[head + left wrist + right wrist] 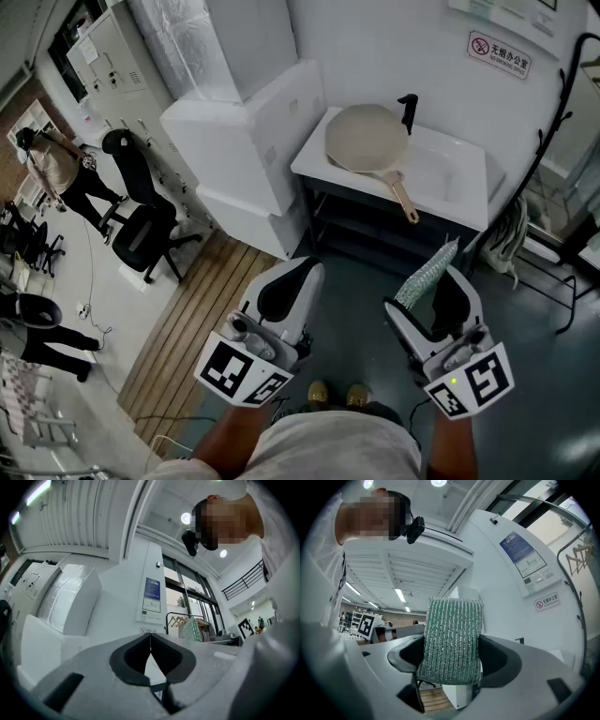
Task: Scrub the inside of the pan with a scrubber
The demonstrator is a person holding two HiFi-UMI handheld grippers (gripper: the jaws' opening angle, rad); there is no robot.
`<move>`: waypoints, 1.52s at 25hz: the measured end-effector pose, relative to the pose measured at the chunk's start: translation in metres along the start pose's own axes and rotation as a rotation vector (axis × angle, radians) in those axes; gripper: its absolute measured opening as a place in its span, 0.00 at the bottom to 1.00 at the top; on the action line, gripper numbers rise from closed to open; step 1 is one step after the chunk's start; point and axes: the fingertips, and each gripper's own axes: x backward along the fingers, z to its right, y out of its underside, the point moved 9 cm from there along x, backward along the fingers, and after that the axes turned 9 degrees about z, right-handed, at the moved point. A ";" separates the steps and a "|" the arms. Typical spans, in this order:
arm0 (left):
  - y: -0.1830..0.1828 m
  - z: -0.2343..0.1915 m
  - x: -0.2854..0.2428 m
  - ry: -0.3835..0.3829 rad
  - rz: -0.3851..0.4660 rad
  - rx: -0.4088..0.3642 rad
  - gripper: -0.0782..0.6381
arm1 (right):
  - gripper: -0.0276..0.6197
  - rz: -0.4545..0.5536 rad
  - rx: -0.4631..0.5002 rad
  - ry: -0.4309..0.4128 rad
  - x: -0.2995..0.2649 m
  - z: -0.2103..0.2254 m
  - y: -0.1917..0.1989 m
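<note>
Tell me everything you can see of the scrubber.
The scrubber is a flat rectangular pad, green with silvery glinting threads, knitted in ribs that run along its length. Its lower part is clamped between the jaws of the right gripper, its top sticking out past them. Nothing else touches it. It is held in the air, well short of the pan.
</note>
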 end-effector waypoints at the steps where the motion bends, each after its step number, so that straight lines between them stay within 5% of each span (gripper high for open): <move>1: 0.000 -0.001 0.000 0.001 -0.001 0.000 0.13 | 0.59 0.000 0.001 0.001 -0.001 -0.001 0.000; 38: -0.003 -0.100 0.002 0.067 0.033 0.006 0.13 | 0.59 -0.020 0.070 0.068 -0.072 -0.014 0.015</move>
